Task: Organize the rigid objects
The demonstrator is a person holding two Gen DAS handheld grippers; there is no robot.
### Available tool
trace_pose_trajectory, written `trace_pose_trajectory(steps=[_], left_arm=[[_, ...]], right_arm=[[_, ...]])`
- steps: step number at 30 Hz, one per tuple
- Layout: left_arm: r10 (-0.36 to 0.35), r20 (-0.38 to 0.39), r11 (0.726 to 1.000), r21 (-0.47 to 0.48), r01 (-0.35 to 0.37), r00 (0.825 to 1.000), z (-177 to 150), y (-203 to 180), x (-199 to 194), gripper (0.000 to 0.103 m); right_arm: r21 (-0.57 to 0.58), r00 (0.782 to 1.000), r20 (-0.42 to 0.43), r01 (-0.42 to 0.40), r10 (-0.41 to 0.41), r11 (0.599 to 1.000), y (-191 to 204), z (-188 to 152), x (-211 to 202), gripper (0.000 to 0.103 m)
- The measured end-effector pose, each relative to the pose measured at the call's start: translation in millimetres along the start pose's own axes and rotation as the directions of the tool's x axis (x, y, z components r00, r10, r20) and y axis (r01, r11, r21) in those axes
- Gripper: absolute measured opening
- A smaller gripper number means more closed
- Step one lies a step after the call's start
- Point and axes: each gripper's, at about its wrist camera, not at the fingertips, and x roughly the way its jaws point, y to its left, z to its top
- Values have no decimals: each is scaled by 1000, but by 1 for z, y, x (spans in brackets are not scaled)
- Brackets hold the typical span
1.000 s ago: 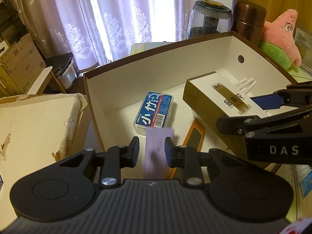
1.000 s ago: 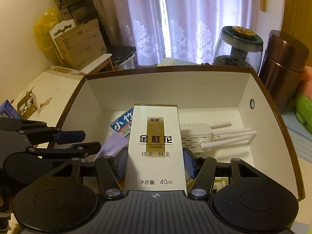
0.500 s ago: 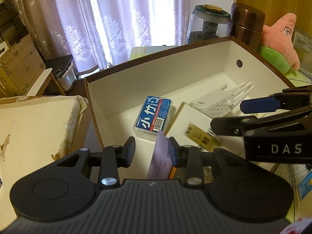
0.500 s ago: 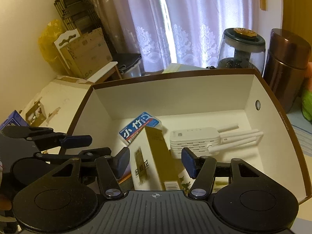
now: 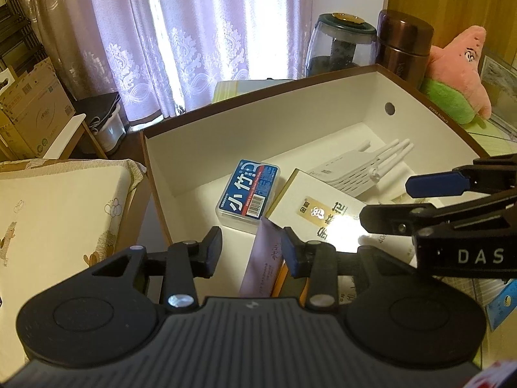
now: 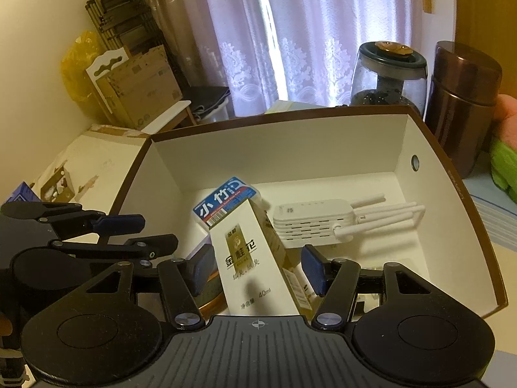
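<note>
Inside the brown-rimmed box (image 6: 458, 194), the white carton (image 6: 248, 268) leans loose between the right gripper (image 6: 258, 268)'s parted jaws and may topple onto the router (image 6: 310, 223), while the left gripper (image 5: 252, 252)'s jaws are opening off the lilac packet (image 5: 263, 258).

Right gripper (image 6: 257, 270) has let go: the gold box (image 6: 252, 268) now lies tipped in the bin (image 6: 290, 148). Left gripper (image 5: 252, 247) jaws are opening, the lilac packet (image 5: 263, 263) loose between them.

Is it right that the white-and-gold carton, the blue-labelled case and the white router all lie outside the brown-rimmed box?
No: all three lie inside the brown-rimmed box, as the right wrist view shows: the white-and-gold carton, the blue-labelled case and the white router.
</note>
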Motion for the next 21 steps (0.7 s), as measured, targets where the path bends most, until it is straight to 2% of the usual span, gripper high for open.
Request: trace_pose_trajectory(steps=[15,21], left_arm=[[-17,38,1000,7,17,999,-6,-13,-35,47],[-38,54,999,12,37,998,-13,-20,-53,48]], right_arm=[[41,998,70,-6,3,999,1,-13,-48,57],[68,994,106,-13,6,998,3,-24,-76,57]])
